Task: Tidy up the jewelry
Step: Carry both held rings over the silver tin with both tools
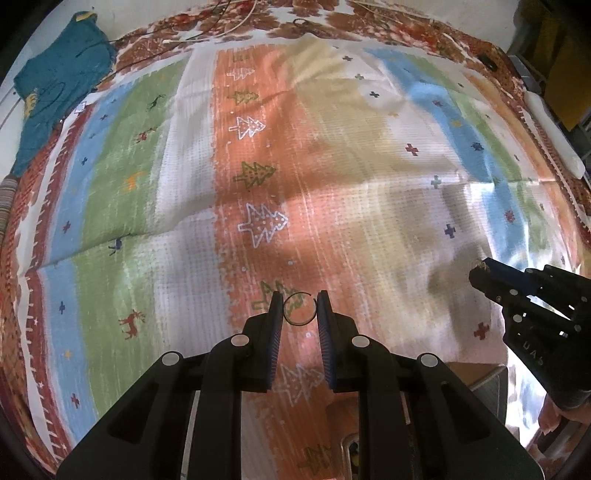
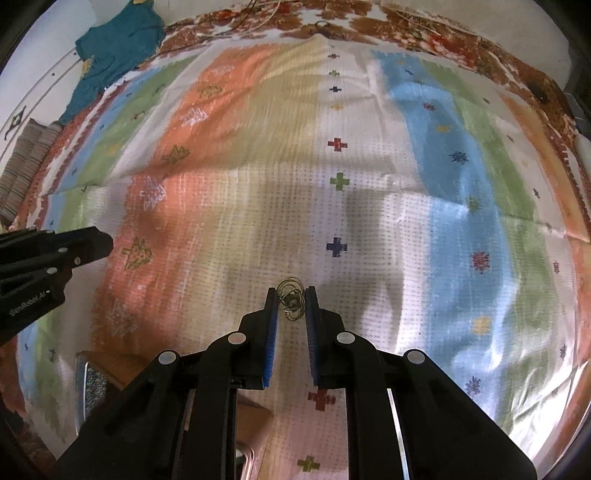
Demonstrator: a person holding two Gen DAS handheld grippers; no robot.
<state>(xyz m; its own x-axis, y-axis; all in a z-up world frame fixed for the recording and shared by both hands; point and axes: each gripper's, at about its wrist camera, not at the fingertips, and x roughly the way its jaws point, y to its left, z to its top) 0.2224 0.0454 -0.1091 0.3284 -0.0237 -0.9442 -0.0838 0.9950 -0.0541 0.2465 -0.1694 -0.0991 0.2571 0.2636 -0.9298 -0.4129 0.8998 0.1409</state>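
Left wrist view: the left hand-held gripper (image 1: 299, 310) points steeply down over a bed covered by a striped cloth (image 1: 177, 155) printed with trees, deer and small crosses. Its two blue-padded fingers are drawn close and pinch a thin dark ring (image 1: 300, 309) between the tips, so the ring hangs right at the gripper's end, its round face turned toward the camera. The ring appears to be off the cloth. At the right edge the right hand-held gripper (image 1: 480, 277) reaches in, a small brownish tuft showing at its tip. A wooden box (image 1: 484, 376) peeks out low on the right, just beside the left gripper and between the two — probably the place the jewelry should go.

Right wrist view: the right hand-held gripper (image 2: 291, 306) is also nearly closed, pinching a tangle of fine gold wire loops (image 2: 291, 301) that juts up past its fingertips. The left gripper enters from the left edge. The wooden box sits low on the left, near both hands. Beyond the cloth lie a teal garment (image 2: 114, 51), a red-patterned bedspread (image 2: 424, 33) and a pale wall.
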